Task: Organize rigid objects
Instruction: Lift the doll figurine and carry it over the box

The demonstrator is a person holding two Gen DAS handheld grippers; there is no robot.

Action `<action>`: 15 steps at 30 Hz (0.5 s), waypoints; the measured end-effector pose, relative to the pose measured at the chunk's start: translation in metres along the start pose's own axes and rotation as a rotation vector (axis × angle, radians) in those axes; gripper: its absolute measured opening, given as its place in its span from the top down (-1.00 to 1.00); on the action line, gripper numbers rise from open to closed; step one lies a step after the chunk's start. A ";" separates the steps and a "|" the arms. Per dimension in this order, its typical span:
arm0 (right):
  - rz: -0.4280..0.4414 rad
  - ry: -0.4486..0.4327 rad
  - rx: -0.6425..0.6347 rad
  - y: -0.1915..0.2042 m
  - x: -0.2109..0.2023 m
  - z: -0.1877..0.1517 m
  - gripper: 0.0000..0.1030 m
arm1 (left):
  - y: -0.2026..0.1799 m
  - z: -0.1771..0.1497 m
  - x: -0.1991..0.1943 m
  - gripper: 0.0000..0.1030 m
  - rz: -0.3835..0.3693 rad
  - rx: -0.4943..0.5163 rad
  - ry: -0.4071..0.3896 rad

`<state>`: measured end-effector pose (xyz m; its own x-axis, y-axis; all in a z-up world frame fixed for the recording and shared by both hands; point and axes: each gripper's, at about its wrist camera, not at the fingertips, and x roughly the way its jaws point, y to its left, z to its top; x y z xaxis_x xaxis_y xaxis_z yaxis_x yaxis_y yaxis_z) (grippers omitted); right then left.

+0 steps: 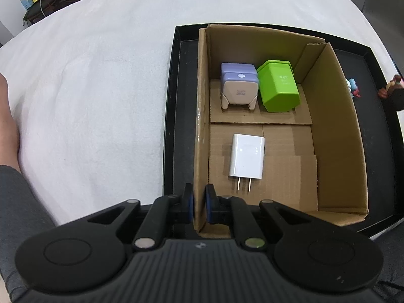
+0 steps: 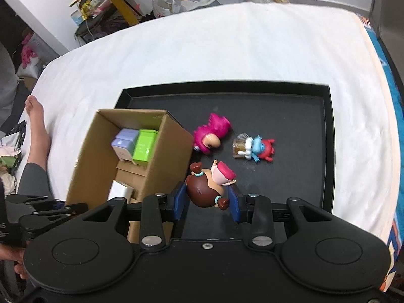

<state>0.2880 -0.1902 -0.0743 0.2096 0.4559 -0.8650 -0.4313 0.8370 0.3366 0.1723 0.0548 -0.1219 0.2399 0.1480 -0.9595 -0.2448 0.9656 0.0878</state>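
Note:
My left gripper (image 1: 199,205) is shut on the near left wall of the open cardboard box (image 1: 202,116), one blue pad on each side of the wall. Inside the box lie a white plug charger (image 1: 247,157), a lilac and white charger (image 1: 238,85) and a green charger (image 1: 277,85). My right gripper (image 2: 205,203) is shut on a brown-haired doll figure (image 2: 205,189) with a pink hat, held just above the black tray (image 2: 290,176). The cardboard box (image 2: 101,151) stands to the doll's left in the right wrist view.
On the tray floor lie a pink-haired figure (image 2: 212,136) and a blue and red figure (image 2: 255,147) with a small brown jar. The tray sits on a white cloth (image 2: 227,45). A person's bare foot (image 2: 36,123) rests at the cloth's left edge.

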 end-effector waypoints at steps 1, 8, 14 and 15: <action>0.002 -0.003 -0.004 0.003 -0.002 0.002 0.31 | 0.000 0.000 0.000 0.84 -0.002 0.002 -0.001; 0.007 -0.020 -0.037 0.024 -0.015 0.008 0.31 | 0.003 -0.001 -0.001 0.84 -0.026 0.010 -0.014; 0.020 -0.035 -0.078 0.049 -0.024 0.013 0.31 | 0.004 -0.003 -0.002 0.85 -0.041 0.020 -0.026; 0.021 -0.035 -0.084 0.054 -0.024 0.014 0.31 | 0.004 -0.003 -0.002 0.85 -0.043 0.023 -0.029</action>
<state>0.2723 -0.1520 -0.0298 0.2295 0.4845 -0.8442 -0.5080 0.7994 0.3207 0.1677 0.0579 -0.1204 0.2772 0.1123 -0.9542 -0.2123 0.9758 0.0532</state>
